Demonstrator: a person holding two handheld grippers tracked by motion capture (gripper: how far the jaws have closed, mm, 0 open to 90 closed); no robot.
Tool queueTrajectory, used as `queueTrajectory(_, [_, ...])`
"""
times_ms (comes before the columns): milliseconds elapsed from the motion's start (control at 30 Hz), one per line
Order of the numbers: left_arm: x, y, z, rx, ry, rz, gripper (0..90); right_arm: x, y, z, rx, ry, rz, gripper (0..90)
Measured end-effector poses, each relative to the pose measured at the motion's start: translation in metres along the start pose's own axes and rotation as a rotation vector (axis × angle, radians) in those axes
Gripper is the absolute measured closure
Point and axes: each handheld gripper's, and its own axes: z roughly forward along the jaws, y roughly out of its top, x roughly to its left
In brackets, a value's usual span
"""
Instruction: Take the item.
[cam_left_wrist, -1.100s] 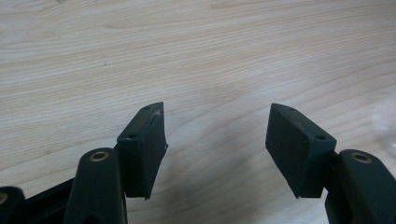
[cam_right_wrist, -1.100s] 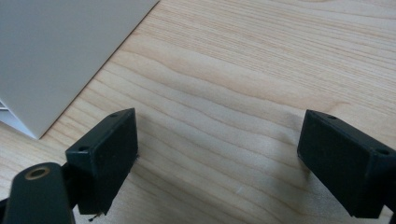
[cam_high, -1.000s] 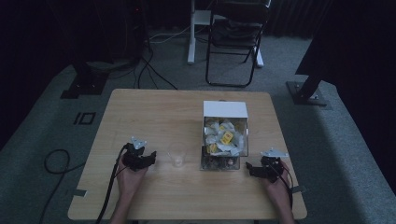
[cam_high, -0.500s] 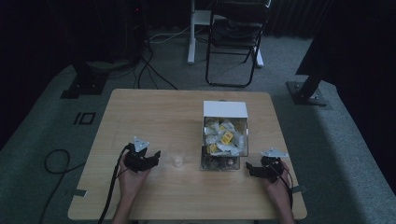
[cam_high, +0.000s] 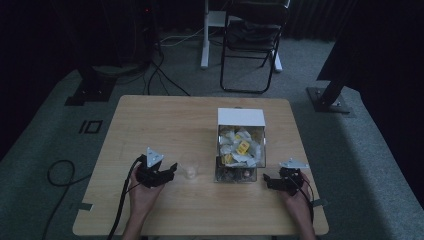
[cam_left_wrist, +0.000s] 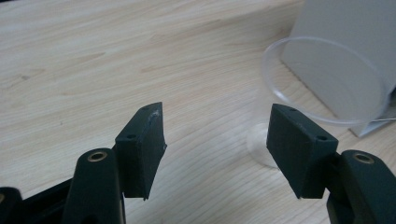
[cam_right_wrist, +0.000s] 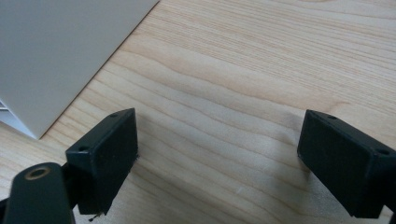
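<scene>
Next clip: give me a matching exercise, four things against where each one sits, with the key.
Things:
1. clear cup
2. box of packets
3. left tongs
4. folding chair

Places:
A. on the floor beyond the table
B. near the table's front edge, left of the cup
C. between the left tongs and the box
D. right of the table's middle

Pairs: 1-C, 2-D, 3-B, 4-A

- Setting: a dim lab or studio space set up for recording, not a home.
- Dark curtains (cam_high: 325, 20) close off the back.
- Grey carpet (cam_high: 370, 150) underfoot, loose cables (cam_high: 165, 75) trailing across it.
- Black stand bases (cam_high: 327, 100) flank a plain wooden table (cam_high: 165, 120).
- One folding chair (cam_high: 252, 42) behind, beside a white desk leg (cam_high: 205, 35).
</scene>
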Motion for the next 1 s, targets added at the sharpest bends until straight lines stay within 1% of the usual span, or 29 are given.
queueTrajectory(167, [-0.008, 0.001, -0.003, -0.007, -0.027, 0.017, 37.9, 0.000, 0.000, 0.000, 0.000, 0.000, 0.000, 11.9])
queueTrajectory(467, [-0.020, 0.004, -0.007, -0.023, -0.054, 0.040, 38.1, 0.000, 0.000, 0.000, 0.000, 0.000, 0.000, 11.9])
queueTrajectory(567, [-0.023, 0.005, -0.006, -0.023, -0.054, 0.047, 38.1, 0.000, 0.000, 0.000, 0.000, 0.000, 0.000, 11.9])
queueTrajectory(600, [-0.024, 0.005, -0.007, -0.025, -0.060, 0.046, 38.1, 0.000, 0.000, 0.000, 0.000, 0.000, 0.000, 11.9])
queueTrajectory(700, [-0.028, 0.006, -0.008, -0.027, -0.063, 0.059, 38.1, 0.000, 0.000, 0.000, 0.000, 0.000, 0.000, 11.9])
queueTrajectory(767, [-0.031, 0.007, -0.009, -0.034, -0.065, 0.059, 38.1, 0.000, 0.000, 0.000, 0.000, 0.000, 0.000, 11.9])
queueTrajectory(867, [-0.035, 0.008, -0.012, -0.041, -0.078, 0.066, 38.6, 0.000, 0.000, 0.000, 0.000, 0.000, 0.000, 11.9])
queueTrajectory(933, [-0.040, 0.010, -0.014, -0.047, -0.093, 0.079, 38.9, 0.000, 0.000, 0.000, 0.000, 0.000, 0.000, 11.9])
queueTrajectory(1000, [-0.042, 0.010, -0.014, -0.049, -0.099, 0.081, 39.0, 0.000, 0.000, 0.000, 0.000, 0.000, 0.000, 11.9])
